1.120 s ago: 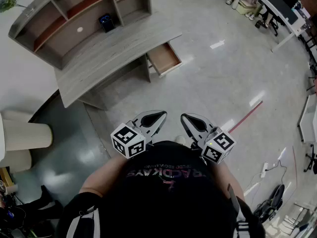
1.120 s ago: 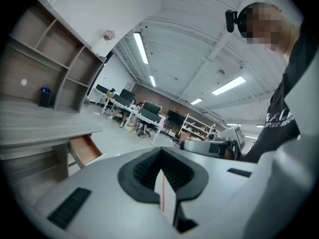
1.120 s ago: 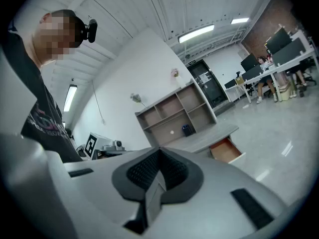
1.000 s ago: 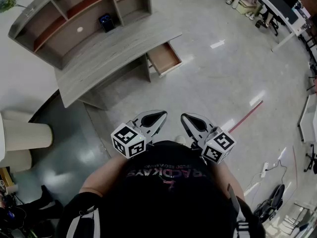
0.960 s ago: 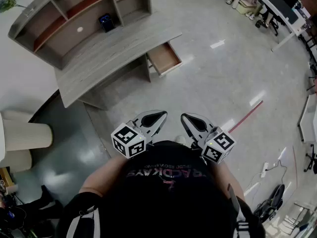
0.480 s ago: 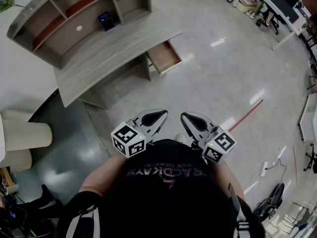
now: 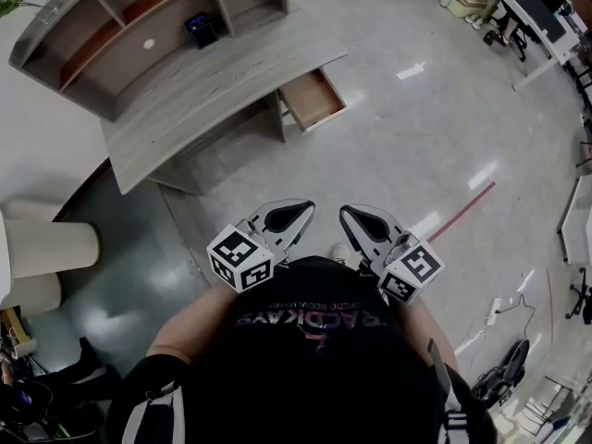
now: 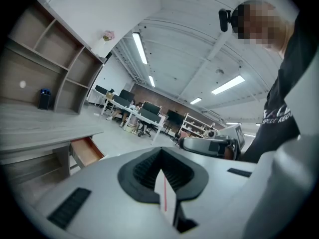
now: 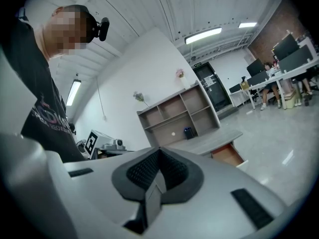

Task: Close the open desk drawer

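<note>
Approach stage: with left gripper (image 7: 305,209) and right gripper (image 7: 344,213) shut and empty, we stand well apart from the far open drawer (image 7: 314,99), which next needs reaching and pushing.

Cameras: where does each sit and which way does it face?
Head view: on the head, looking steeply down at desk and open drawer; shows torso, left gripper, right gripper.
Left gripper view: on that gripper, along its shut jaws toward the drawer; torso at right.
Right gripper view: same, torso at left.
Shared: all see the drawer.
</note>
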`<state>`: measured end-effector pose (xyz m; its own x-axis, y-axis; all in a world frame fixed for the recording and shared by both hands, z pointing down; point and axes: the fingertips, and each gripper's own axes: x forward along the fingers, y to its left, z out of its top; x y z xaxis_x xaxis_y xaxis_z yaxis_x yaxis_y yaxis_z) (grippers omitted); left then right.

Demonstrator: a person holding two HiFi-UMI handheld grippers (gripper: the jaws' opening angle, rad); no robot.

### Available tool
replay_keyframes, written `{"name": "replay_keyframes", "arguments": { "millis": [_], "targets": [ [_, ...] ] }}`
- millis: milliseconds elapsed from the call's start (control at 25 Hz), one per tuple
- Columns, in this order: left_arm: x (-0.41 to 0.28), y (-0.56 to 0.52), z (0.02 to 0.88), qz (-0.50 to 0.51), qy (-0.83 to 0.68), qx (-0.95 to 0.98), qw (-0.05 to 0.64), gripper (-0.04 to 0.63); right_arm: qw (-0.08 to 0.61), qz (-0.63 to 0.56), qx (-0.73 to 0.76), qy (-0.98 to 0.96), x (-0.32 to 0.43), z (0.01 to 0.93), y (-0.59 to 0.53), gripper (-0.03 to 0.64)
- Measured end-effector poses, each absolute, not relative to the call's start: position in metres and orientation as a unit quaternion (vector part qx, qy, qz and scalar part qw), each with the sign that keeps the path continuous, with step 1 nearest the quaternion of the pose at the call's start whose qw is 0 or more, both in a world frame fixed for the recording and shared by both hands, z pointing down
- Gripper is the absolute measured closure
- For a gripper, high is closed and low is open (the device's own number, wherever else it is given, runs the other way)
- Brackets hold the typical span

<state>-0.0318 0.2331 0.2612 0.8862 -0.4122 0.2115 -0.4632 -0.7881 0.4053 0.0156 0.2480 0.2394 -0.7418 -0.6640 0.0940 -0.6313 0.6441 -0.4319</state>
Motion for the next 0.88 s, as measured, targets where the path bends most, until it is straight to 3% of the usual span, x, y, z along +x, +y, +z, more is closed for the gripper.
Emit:
{"name": "replay_keyframes", "arguments": {
  "millis": [880],
  "targets": [
    [-0.073,0.212,0.271,0.078,-0.214,0.949,0.216,0.586,0.04,-0.231,-0.392,0.89,-0.02,0.245,0.226,0.6]
  ]
}}
